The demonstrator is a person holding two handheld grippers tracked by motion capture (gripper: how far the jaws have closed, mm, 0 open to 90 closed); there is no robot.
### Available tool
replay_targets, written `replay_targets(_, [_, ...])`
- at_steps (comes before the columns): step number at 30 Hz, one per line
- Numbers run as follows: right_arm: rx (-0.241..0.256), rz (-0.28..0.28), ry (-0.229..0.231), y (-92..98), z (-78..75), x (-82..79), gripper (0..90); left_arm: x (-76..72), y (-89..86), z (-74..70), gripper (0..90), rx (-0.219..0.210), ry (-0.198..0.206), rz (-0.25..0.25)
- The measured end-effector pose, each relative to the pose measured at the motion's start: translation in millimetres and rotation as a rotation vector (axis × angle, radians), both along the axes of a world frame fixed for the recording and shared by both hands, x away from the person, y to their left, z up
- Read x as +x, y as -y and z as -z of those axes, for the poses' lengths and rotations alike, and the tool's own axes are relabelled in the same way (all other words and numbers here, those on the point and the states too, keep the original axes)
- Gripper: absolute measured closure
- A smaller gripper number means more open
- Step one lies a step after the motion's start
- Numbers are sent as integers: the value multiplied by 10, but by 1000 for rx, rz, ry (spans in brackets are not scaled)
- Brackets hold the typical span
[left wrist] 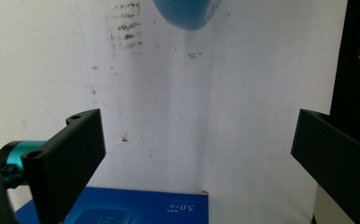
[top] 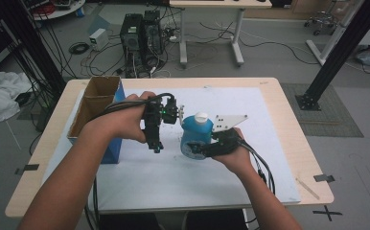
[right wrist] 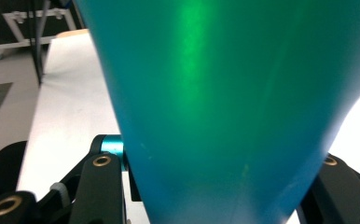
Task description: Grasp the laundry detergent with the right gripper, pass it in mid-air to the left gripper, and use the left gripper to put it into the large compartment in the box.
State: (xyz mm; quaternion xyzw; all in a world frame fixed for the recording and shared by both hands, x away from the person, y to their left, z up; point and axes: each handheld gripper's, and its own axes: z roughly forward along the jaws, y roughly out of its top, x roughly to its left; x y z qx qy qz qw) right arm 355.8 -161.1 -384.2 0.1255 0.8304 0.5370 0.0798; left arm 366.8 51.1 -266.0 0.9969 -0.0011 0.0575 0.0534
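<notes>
I am watching the right gripper [top: 203,146] clamping a blue bottle [top: 196,133] near the middle of the white mat [top: 250,158] that covers the table [top: 288,129]. In the high view the bottle is standing roughly upright with its white cap [top: 201,116] on top, and the jaws are closing on its lower body from the 5 o'clock side. In the right gripper view the bottle's blue-green wall [right wrist: 225,107] is pressing between the two black jaws at the bottom corners, so that gripper is gripping the bottle firmly. Whether the bottle's base is touching the mat, I cannot tell.

My left gripper [top: 155,143] is sitting just to the bottle's 9 o'clock, near it but apart from it, with the person's left hand [top: 125,120] wrapped round its body. In the left gripper view [left wrist: 197,144] its jaws are standing wide apart with nothing between them, looking down on the stained white mat [left wrist: 178,116]; the rounded blue bottom of the bottle [left wrist: 187,14] is showing at 12 o'clock, and the printed top of a blue box [left wrist: 136,207] at 6 o'clock.

In the high view the open cardboard box with blue sides [top: 97,103] is standing at 9 o'clock of the left gripper, on the left part of the table. The grey three-cornered plate [top: 228,122] is riding above the right hand [top: 236,155], at about 3 o'clock of the cap.
</notes>
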Motion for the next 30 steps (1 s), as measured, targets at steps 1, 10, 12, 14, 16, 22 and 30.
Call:
replay_targets(1, [-3, -25, -2, -63, 19, -14, 468, -11, 27, -38, 29, -1, -2, 10])
replay_targets(10, [-11, -73, 1, -235, 59, -46, 471, -46, 113, -114, 29, 5, -4, 35])
replay_targets(12, [-9, -86, 0, -272, 57, -59, 471, -59, 137, -125, 29, 7, -7, 41])
replay_targets(14, [-13, -96, -5, -303, 53, -76, 472, -68, 162, -136, 29, 14, -6, 51])
replay_targets(16, [-16, -108, 1, -345, 51, -94, 473, -78, 183, -145, 29, 14, -7, 53])
replay_targets(22, [-27, -131, -1, -435, 50, -107, 476, -121, 248, -165, 29, 18, -14, 67])
replay_targets(30, [-23, -140, 10, -504, 34, -109, 479, -152, 314, -144, 29, 31, -22, 76])
